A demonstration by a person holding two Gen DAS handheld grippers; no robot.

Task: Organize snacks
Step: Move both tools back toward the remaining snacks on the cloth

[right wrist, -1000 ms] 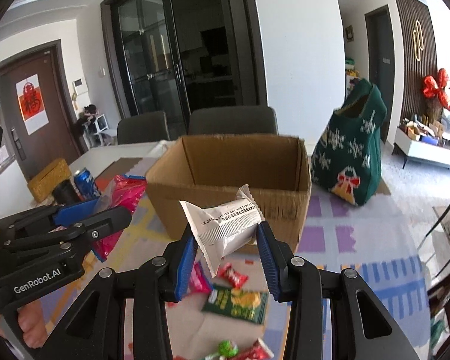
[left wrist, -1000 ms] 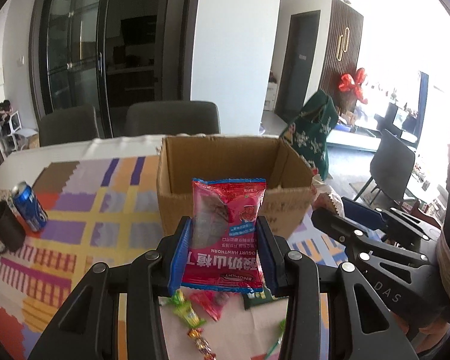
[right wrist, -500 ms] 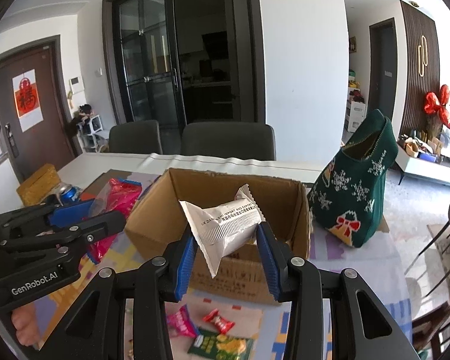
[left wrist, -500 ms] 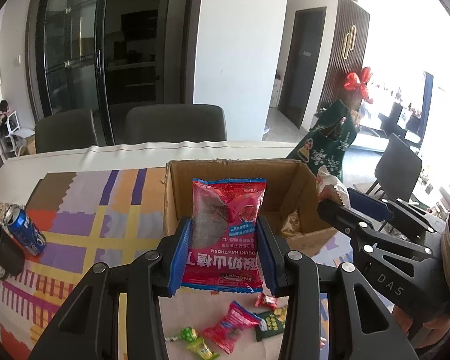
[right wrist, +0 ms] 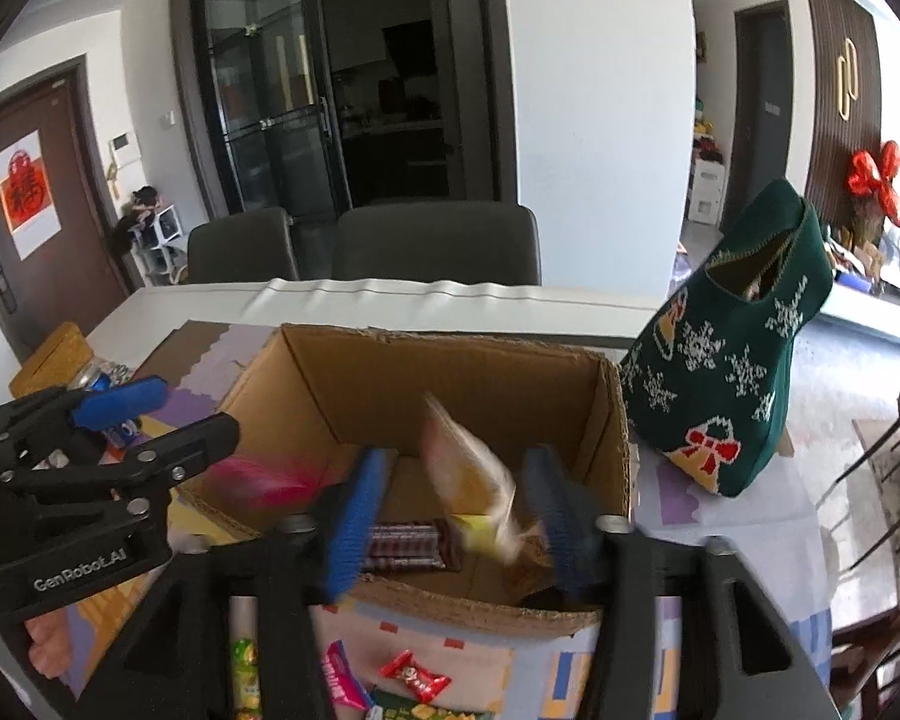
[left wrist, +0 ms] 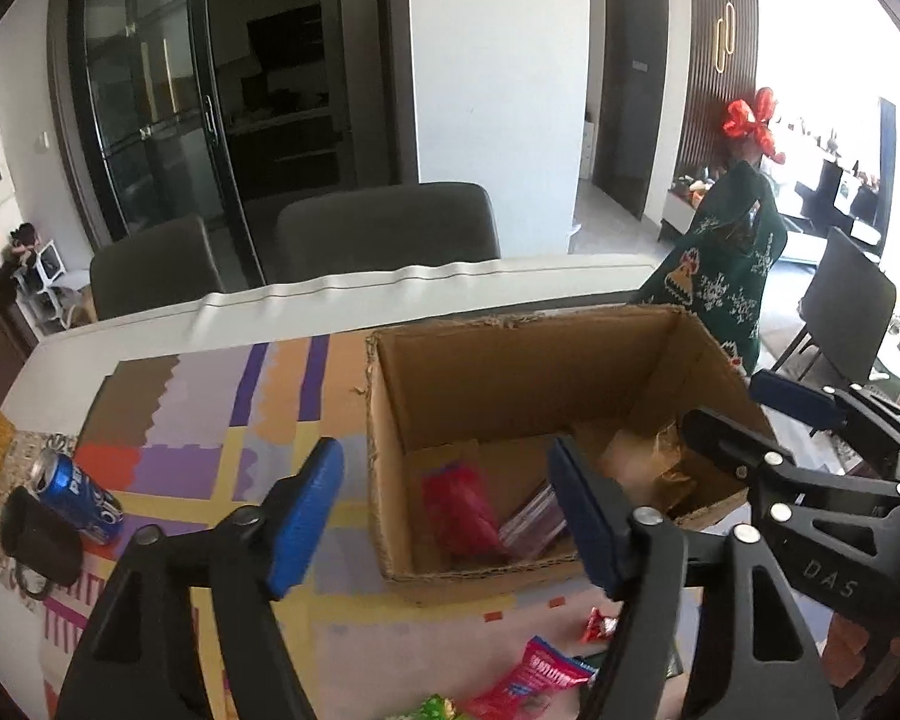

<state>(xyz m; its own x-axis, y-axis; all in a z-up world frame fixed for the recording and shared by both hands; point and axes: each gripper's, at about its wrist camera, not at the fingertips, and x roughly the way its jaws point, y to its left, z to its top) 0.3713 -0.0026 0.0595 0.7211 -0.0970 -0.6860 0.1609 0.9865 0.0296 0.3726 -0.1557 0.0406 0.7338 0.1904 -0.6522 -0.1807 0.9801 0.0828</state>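
An open cardboard box stands on the patterned tablecloth. My left gripper is open and empty over the box's near left side. The red snack packet lies inside the box; in the right wrist view it is a red blur. My right gripper is open above the box's near wall. The white snack packet is blurred between its fingers, falling into the box. A dark wrapped bar lies on the box floor.
Loose candies and small packets lie on the cloth in front of the box. A blue can and a dark mug stand at the left. A green knitted bag stands right of the box. Chairs stand behind the table.
Both grippers moved forward over the box and opened. The red packet dropped from the left gripper into the box. The white packet left the right gripper and is falling.
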